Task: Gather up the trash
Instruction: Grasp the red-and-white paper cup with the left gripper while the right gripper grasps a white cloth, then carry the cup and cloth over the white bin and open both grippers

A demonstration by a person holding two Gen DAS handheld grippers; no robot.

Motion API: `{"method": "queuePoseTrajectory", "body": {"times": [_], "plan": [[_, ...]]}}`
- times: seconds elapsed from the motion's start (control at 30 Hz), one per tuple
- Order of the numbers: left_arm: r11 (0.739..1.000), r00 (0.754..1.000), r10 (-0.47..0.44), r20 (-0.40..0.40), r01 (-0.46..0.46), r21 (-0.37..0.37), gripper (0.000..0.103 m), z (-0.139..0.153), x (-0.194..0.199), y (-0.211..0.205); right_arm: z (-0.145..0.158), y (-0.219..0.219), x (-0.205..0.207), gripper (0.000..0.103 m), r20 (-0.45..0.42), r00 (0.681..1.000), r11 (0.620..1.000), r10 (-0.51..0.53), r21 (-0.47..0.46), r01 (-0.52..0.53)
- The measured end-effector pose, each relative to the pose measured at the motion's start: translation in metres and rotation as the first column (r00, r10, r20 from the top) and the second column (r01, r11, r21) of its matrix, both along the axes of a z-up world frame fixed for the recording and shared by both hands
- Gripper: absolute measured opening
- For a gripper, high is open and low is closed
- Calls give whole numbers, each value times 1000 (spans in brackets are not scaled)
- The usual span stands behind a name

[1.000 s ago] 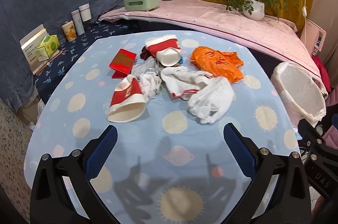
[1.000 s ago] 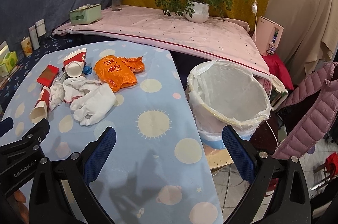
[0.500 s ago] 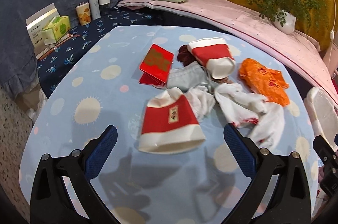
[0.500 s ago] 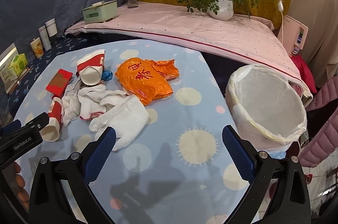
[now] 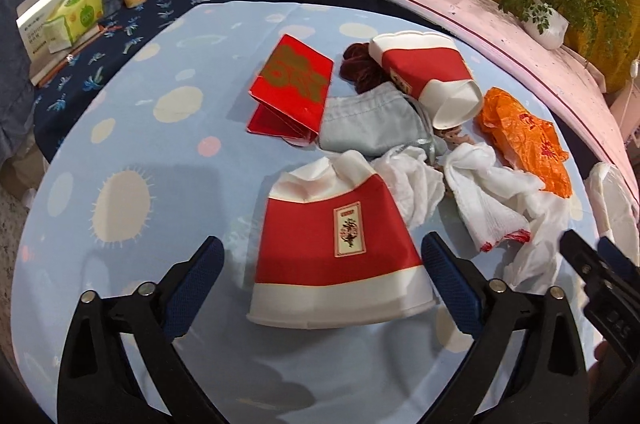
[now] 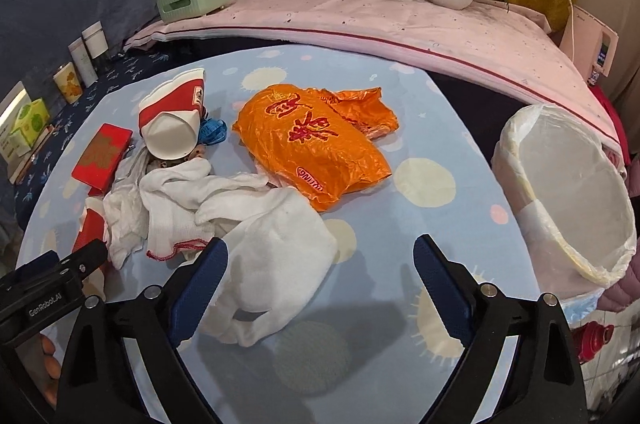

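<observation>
Presently on the table [image 5: 120, 152], under a pale blue cloth with sun and dot print:

- Left gripper [image 5: 322, 270]: jaws spread wide, holding nothing, one blue pad on each side of the wide rim of a crushed red-and-white paper cup [image 5: 336, 252] lying on its side.
- Right gripper [image 6: 320, 276]: jaws spread wide, holding nothing; left pad just over a white rag [image 6: 276, 264].
- Second paper cup [image 6: 172, 122]: on its side at the far end of the pile.
- Red envelope [image 5: 292, 90]: flat, left of the pile.
- Orange plastic bag [image 6: 316, 144]: crumpled, right of the pile.
- Bin [image 6: 568, 192]: white liner, beside the table's right edge.
</observation>
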State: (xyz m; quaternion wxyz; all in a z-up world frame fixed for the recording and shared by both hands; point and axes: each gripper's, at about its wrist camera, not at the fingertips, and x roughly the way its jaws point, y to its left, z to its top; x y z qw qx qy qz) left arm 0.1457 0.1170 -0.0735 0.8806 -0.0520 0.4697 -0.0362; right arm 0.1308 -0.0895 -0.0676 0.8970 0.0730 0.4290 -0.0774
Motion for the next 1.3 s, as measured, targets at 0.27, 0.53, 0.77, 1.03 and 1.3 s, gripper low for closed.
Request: {"method": "queuePoseTrajectory", "body": {"times": [0.27, 0.53, 0.77, 1.03, 1.3], "plan": [[998, 1000, -16, -12, 15, -63, 79, 0, -6, 1, -16, 9, 6, 49, -29, 998, 996, 52, 74, -50], [998, 999, -21, 32, 23, -59, 78, 17, -23, -4, -8, 12, -6, 11, -12, 997, 992, 78, 102, -76], [996, 993, -70, 98, 76, -55, 78, 48, -39, -26, 23, -1, -24, 10, 57, 996, 992, 67, 102, -72], [980, 966, -186, 179, 195, -33, 78, 83, -46, -86, 61, -42, -43, 10, 133, 991, 996, 7, 86, -19], [937, 909, -342, 238, 349, 11, 78, 103, -45, -168, 83, -110, -56, 10, 182, 977, 993, -109, 60, 100]]}}
